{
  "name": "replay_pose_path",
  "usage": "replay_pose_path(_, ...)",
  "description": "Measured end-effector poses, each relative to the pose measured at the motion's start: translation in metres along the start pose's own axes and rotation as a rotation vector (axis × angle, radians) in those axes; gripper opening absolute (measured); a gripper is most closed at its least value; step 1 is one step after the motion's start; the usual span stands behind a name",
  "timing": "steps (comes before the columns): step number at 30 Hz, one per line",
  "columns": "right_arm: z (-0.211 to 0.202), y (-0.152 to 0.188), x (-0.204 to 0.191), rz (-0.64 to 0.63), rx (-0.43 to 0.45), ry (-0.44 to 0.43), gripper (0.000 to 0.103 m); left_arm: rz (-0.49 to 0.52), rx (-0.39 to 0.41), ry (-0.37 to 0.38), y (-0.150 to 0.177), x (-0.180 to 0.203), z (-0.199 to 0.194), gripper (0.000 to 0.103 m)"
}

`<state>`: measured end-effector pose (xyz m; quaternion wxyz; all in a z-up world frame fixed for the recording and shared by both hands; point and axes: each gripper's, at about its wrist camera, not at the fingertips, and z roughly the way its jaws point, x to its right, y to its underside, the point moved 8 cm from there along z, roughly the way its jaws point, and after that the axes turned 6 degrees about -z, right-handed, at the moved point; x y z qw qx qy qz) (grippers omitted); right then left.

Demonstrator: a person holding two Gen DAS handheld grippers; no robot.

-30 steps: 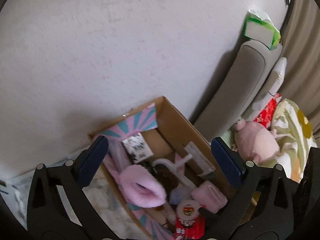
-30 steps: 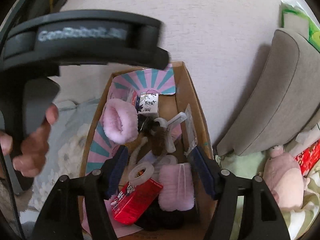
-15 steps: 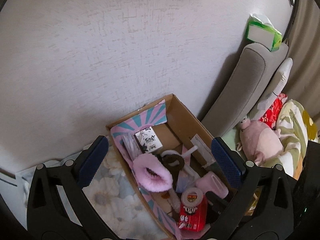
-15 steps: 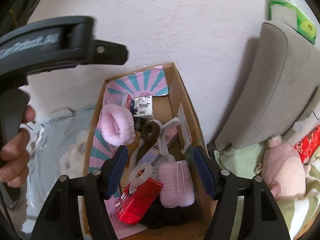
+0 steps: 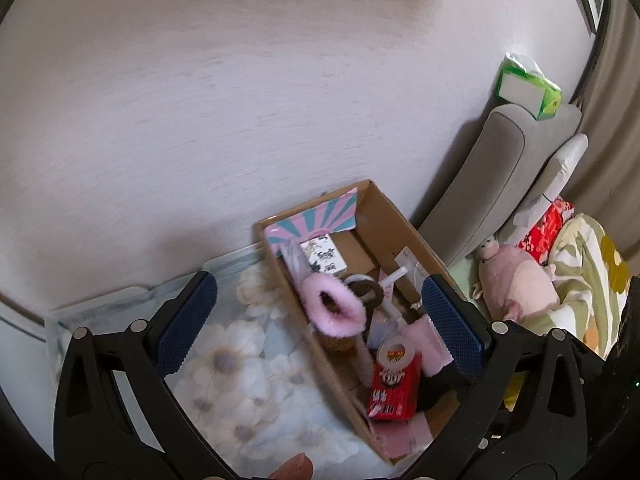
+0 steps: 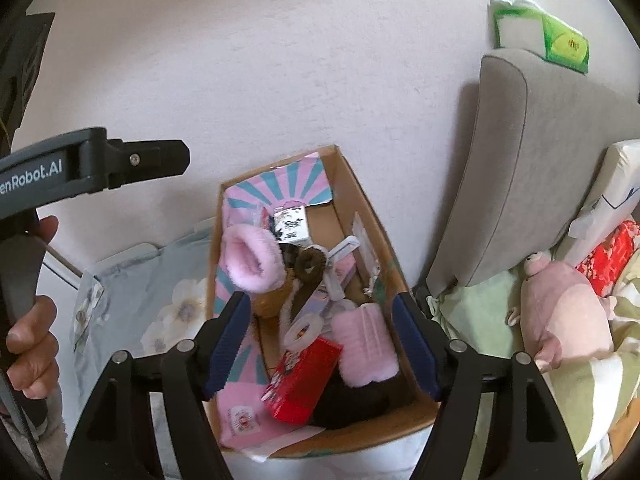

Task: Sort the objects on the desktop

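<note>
while both grippers hang above it, the cardboard box sits on the floral cloth surface right up against the wall, stuffed with desktop bits. left gripper has its fingers spread wide with nothing between them, same deal for the right gripper, fingers apart and holding nothing. inside the box there's a fluffy pink scrunchie by the left wall, a brown hair tie just beside it, a small white printed box near the far end, a tape roll touching a red snack box, and a pink fuzzy roll by the right wall. pink plush pig lies on the bedding off to the right, well apart from the box.
</note>
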<state>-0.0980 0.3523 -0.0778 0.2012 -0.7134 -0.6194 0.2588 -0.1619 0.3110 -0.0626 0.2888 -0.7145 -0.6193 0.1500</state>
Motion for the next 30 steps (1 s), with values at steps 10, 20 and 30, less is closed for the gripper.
replay_pose_path(10, -0.027, -0.003, -0.054, -0.072, 0.021, 0.015, 0.069, -0.052, 0.059, -0.084, 0.021, -0.060, -0.063, 0.102)
replay_pose_path(20, -0.033, -0.006, -0.128, -0.168, 0.007, -0.031, 0.069, -0.182, 0.089, -0.210, 0.057, -0.144, -0.119, 0.102)
replay_pose_path(30, -0.025, 0.001, -0.188, -0.272, -0.018, -0.079, 0.069, -0.293, 0.125, -0.298, 0.091, -0.206, -0.148, 0.102)
